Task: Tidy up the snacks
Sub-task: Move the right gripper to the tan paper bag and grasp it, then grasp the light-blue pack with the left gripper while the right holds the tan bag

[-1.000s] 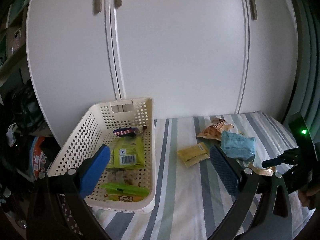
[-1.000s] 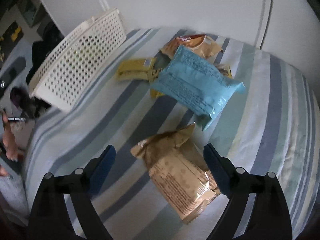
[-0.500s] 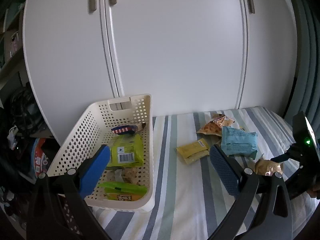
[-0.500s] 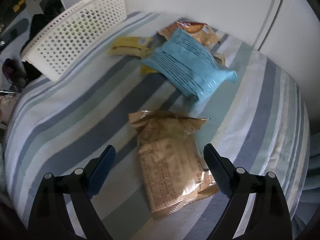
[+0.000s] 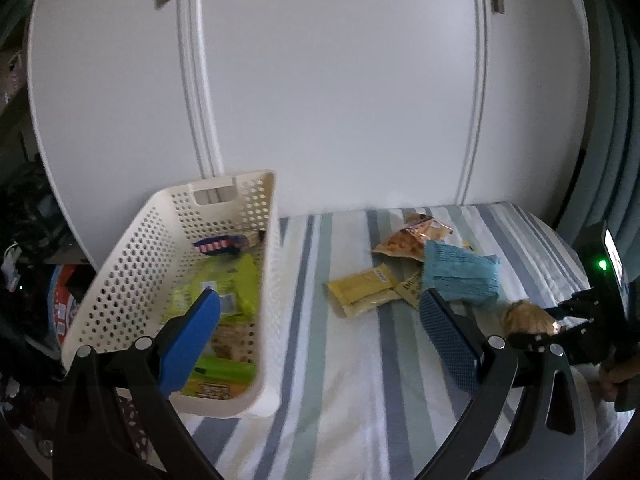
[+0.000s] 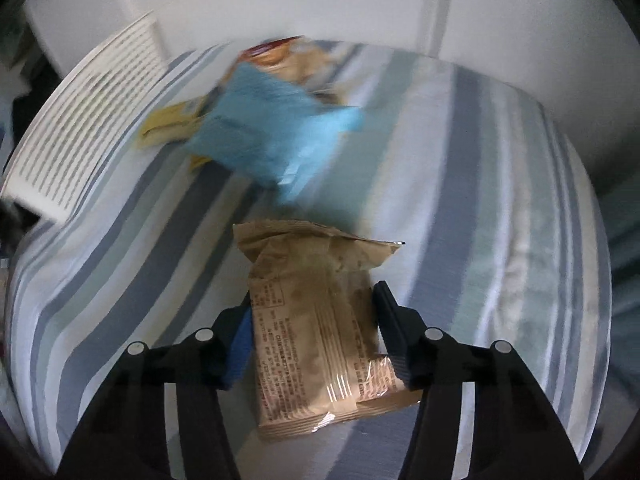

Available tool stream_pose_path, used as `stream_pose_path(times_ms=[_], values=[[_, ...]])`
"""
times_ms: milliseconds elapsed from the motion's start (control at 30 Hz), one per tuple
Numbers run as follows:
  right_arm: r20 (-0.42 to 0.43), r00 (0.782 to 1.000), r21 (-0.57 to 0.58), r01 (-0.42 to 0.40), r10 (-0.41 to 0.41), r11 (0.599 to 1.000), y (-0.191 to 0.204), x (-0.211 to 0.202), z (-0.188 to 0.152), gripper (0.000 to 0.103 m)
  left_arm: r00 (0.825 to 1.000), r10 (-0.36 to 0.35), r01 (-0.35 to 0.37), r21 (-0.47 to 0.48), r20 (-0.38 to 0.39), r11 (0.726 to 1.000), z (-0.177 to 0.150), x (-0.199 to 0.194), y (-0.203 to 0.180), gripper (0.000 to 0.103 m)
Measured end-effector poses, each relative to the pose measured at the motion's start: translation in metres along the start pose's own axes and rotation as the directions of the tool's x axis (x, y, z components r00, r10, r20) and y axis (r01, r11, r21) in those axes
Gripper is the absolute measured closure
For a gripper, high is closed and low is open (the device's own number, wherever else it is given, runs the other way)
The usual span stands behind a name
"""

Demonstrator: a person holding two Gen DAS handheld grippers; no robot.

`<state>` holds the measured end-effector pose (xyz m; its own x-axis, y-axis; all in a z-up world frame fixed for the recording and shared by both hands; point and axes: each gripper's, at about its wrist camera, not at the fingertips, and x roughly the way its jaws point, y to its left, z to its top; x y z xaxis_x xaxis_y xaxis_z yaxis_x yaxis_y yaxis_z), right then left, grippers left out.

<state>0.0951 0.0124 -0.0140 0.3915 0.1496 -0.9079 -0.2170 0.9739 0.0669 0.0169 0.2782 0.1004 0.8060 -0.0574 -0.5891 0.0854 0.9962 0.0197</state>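
Tan and crinkled, the brown snack packet (image 6: 320, 320) lies on the striped bedsheet (image 6: 500, 200) with the right gripper (image 6: 316, 332) closed in against its two long edges, one finger pressed to each side of its lower half. Just beyond its far end sits a light blue packet (image 6: 272, 136), blurred in the right wrist view, overlapping a yellow packet (image 5: 362, 290) on its left and an orange foil bag (image 5: 408, 238) behind it; all three rest on the sheet near the white wardrobe doors (image 5: 340, 80). To their left, well apart from the brown packet, stands the white perforated basket (image 5: 120, 272) at the bed's edge, holding a green packet (image 5: 236, 280), a small red-and-blue striped wrapper (image 5: 218, 244) and other snacks underneath. The left gripper (image 5: 316, 336) hangs above the sheet with its blue pads spread wide, one over the basket, holding nothing. At the right edge of the left wrist view a hand (image 5: 618, 376) grips the other tool's handle.
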Motion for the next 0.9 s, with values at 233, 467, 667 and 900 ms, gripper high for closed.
stream_pose_path(times_ms=[233,467,667,900], values=[[0.034,0.994,0.145,0.099,-0.105,0.984,-0.037,-0.012,-0.01,0.049,0.989,-0.128,0.13,0.035,-0.068,0.991,0.004,0.019,-0.035,0.002],[0.069,0.996,0.228,0.037,-0.055,0.973,-0.058,-0.018,-0.022,0.049,0.932,-0.298,0.303,-0.009,-0.204,0.953,0.01,0.074,-0.074,0.002],[0.089,0.996,0.275,-0.032,0.008,0.961,-0.068,-0.013,-0.02,0.048,0.912,-0.31,0.334,0.047,-0.268,0.941,0.008,0.115,-0.11,0.002],[0.116,0.992,0.321,-0.087,0.052,0.943,-0.075,-0.011,-0.021,0.048,0.889,-0.336,0.371,0.058,-0.312,0.927,0.006,0.145,-0.138,0.002]])
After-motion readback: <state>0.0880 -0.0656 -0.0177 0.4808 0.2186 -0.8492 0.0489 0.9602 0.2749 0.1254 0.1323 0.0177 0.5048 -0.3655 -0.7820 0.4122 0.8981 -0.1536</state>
